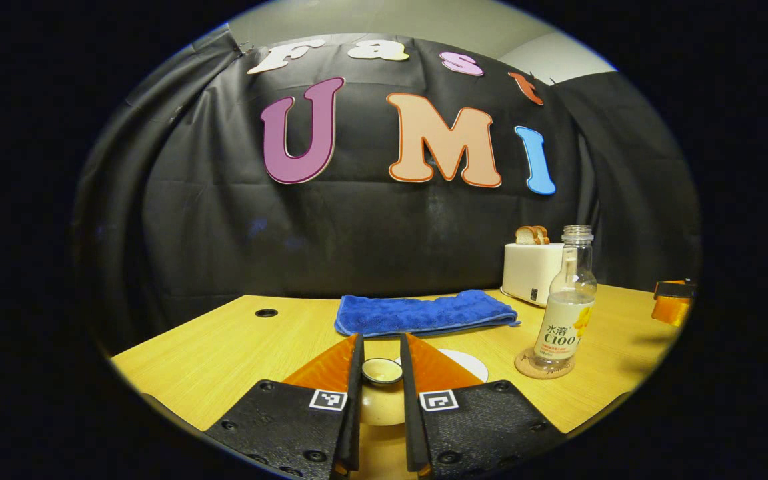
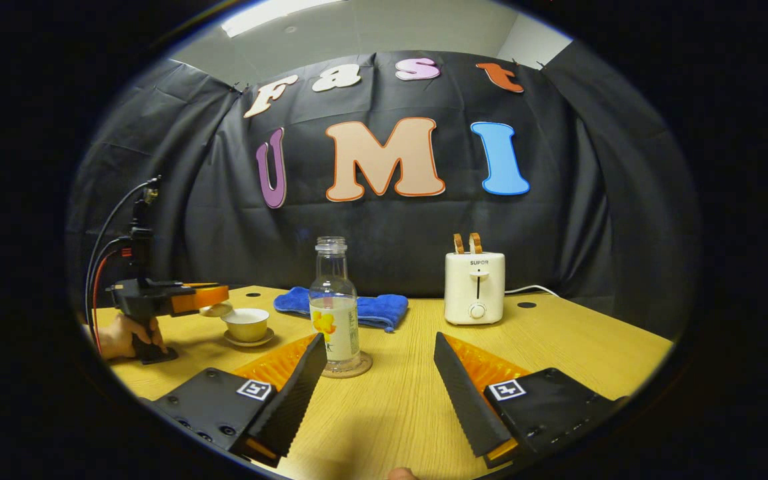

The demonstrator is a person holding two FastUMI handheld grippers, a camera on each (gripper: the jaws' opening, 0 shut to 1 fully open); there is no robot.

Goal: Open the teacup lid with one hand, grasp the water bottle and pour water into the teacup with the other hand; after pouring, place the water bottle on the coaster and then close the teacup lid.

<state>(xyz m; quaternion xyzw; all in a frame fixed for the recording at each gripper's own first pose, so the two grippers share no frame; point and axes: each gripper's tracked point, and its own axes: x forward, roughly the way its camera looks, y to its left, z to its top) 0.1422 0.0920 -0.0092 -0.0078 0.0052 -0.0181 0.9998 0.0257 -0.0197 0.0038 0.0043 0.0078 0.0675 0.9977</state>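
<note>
My left gripper [image 1: 381, 345] is shut on the knob of the pale teacup lid [image 1: 382, 373]. From the right gripper view, that left gripper [image 2: 214, 300] holds the lid [image 2: 217, 311] just left of and slightly above the open teacup [image 2: 246, 323], which stands on its saucer [image 2: 251, 341]. The clear, uncapped water bottle [image 1: 565, 307] [image 2: 334, 307] stands upright on a round coaster [image 1: 539, 369] [image 2: 357, 368], with a little liquid in it. My right gripper [image 2: 381, 373] is open, and the bottle is just beyond its left finger, untouched.
A folded blue towel [image 1: 424, 313] [image 2: 364, 308] lies at the back of the wooden table [image 2: 411, 413]. A white toaster [image 1: 532, 270] [image 2: 475, 288] with bread in it stands to its right. A hand [image 2: 121, 333] holds the left gripper's handle.
</note>
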